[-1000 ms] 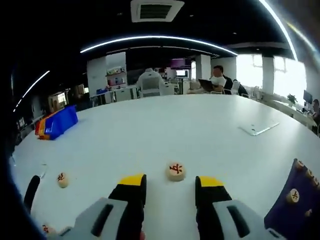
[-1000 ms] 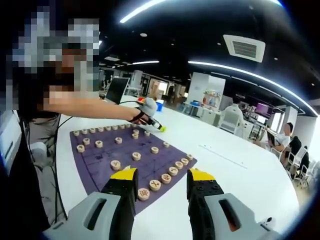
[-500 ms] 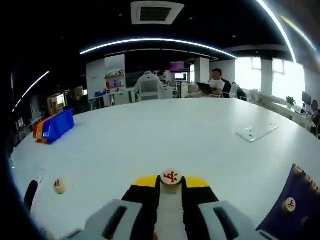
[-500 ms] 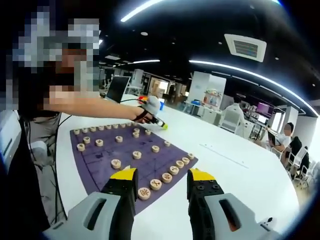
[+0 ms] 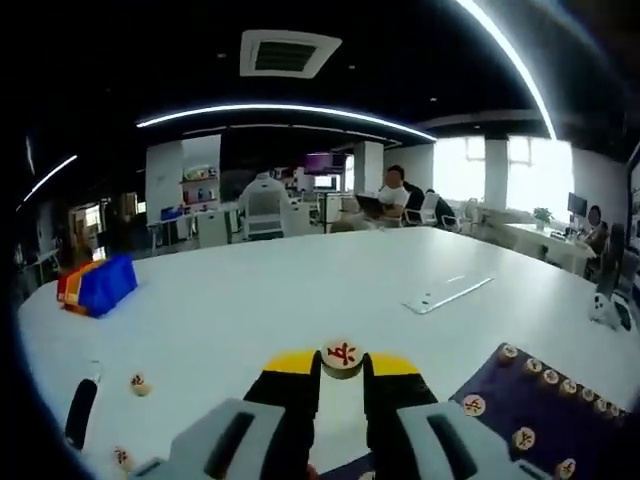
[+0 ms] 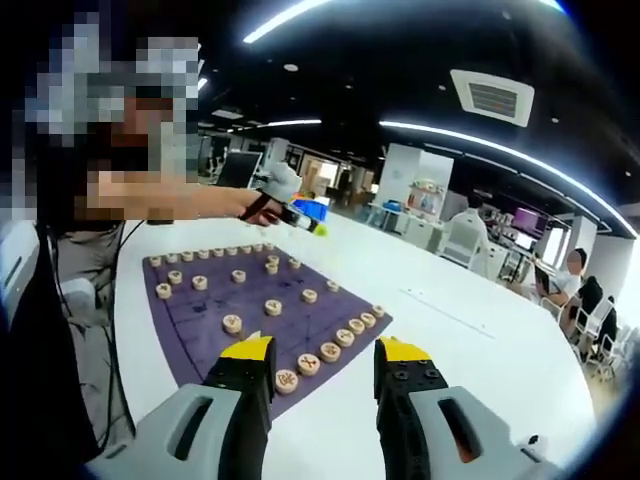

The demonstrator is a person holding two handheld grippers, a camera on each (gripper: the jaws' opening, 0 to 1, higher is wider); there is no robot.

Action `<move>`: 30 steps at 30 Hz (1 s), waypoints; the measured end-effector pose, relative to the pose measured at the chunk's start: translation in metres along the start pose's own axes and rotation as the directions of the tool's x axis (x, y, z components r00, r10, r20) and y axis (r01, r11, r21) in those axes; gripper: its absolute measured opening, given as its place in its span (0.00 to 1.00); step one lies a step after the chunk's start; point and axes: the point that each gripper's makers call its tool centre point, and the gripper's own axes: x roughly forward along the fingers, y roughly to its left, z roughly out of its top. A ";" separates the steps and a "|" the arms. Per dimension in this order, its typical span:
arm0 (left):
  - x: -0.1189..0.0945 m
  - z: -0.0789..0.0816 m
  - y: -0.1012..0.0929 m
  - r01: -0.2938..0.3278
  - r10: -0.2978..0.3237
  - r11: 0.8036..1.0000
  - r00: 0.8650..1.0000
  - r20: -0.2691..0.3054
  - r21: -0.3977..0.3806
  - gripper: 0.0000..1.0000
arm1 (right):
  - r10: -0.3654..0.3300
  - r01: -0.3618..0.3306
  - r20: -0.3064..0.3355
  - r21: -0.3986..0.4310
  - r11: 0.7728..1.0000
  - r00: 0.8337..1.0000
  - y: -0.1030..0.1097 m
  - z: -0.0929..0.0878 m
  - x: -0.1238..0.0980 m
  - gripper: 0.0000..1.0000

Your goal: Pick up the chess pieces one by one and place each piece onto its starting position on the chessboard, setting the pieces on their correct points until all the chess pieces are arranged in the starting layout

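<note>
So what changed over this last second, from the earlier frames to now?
The left gripper closed on the round wooden chess piece with a red character and lifted it off the white table. The right gripper stayed open above the purple cloth chessboard, whose pieces did not move.

A broad white table carries a purple chessboard mat dotted with round wooden pieces. Two loose pieces lie on the bare top at near left, blue bins at far left, a flat clear sheet toward far right.
</note>
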 end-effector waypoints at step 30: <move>-0.149 -0.050 -0.229 0.513 -0.509 0.851 0.858 -0.065 0.111 0.19 | 0.063 -0.064 -0.023 -0.036 0.997 0.998 0.012 -0.007 -0.007 0.40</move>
